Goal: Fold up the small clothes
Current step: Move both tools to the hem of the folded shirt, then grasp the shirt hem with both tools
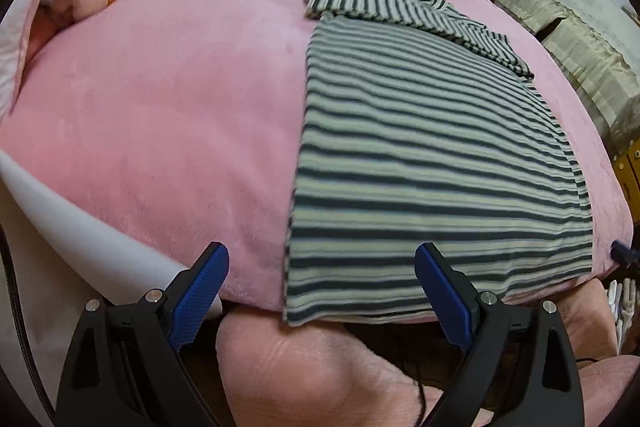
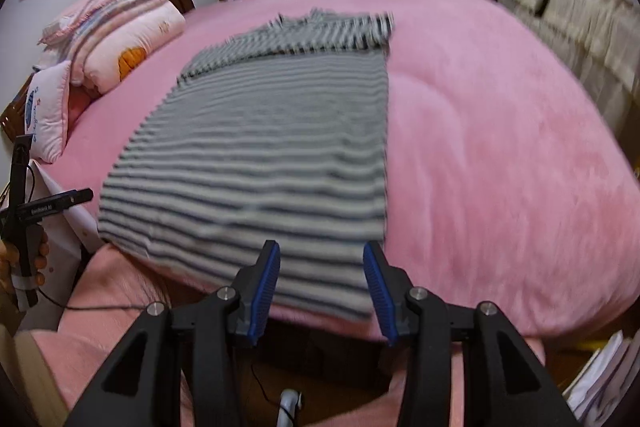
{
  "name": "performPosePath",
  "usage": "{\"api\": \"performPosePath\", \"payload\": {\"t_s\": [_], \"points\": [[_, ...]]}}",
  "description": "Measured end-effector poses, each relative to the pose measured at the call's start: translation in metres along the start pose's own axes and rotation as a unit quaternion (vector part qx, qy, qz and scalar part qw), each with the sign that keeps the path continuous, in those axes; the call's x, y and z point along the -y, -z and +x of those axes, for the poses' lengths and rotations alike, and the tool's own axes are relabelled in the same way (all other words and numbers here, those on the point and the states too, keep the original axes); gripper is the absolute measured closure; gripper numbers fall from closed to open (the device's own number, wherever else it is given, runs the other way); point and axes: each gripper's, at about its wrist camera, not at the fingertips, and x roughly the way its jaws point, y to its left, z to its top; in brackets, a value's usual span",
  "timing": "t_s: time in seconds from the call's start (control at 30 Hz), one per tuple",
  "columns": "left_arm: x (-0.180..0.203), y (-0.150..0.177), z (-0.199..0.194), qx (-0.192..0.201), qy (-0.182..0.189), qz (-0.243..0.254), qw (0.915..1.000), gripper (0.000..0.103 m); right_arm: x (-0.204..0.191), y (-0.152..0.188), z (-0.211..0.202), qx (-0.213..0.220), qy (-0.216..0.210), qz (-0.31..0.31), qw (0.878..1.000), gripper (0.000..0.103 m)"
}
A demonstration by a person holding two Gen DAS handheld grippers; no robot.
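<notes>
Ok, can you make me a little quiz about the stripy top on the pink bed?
1. True or false: the striped top lies on the pink blanket.
2. Is the left hand-held gripper A) open or B) shut on cloth?
3. Fill in: the top's sleeves are folded across its ____ end.

Key: 1 true. 2 A; the right hand-held gripper is open too, holding nothing. 3 far.

both wrist views low at bed's (image 1: 160,107) near edge, facing forward; share striped shirt (image 1: 432,155).
</notes>
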Motion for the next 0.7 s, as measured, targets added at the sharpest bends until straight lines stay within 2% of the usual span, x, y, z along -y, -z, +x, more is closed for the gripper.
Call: {"api": "performPosePath", "payload": {"t_s": [0.2, 0.3, 0.37, 0.43, 0.63, 0.7], "points": [[-0.023, 0.010, 0.020, -0.030, 0.030, -0.036, 0.9985, 0.012, 0.017, 0.016, 0.019, -0.027, -0.004, 0.014, 1.000, 0.060], [-0.032, 0.014, 0.031, -0.042, 0.048, -0.041, 0.9971, 0.023, 0.025, 0.019, 0.028, -0.035, -0.012, 0.026, 0.999, 0.060], [-0.036, 0.019, 0.037, -0.052, 0.063, -0.039, 0.9959, 0.035, 0.028, 0.018, 0.033, -0.040, -0.016, 0.033, 0.999, 0.060], [-0.039, 0.024, 0.044, -0.061, 0.072, -0.034, 0.9950, 0.039, 0.029, 0.017, 0.037, -0.045, -0.021, 0.036, 0.998, 0.062], [-0.048, 0.028, 0.049, -0.055, 0.092, -0.034, 0.9937, 0.041, 0.029, 0.018, 0.050, -0.063, -0.037, 0.038, 0.997, 0.065], [-0.051, 0.027, 0.050, -0.056, 0.101, -0.036, 0.9927, 0.050, 0.030, 0.017, 0.051, -0.065, -0.041, 0.042, 0.996, 0.065]]}}
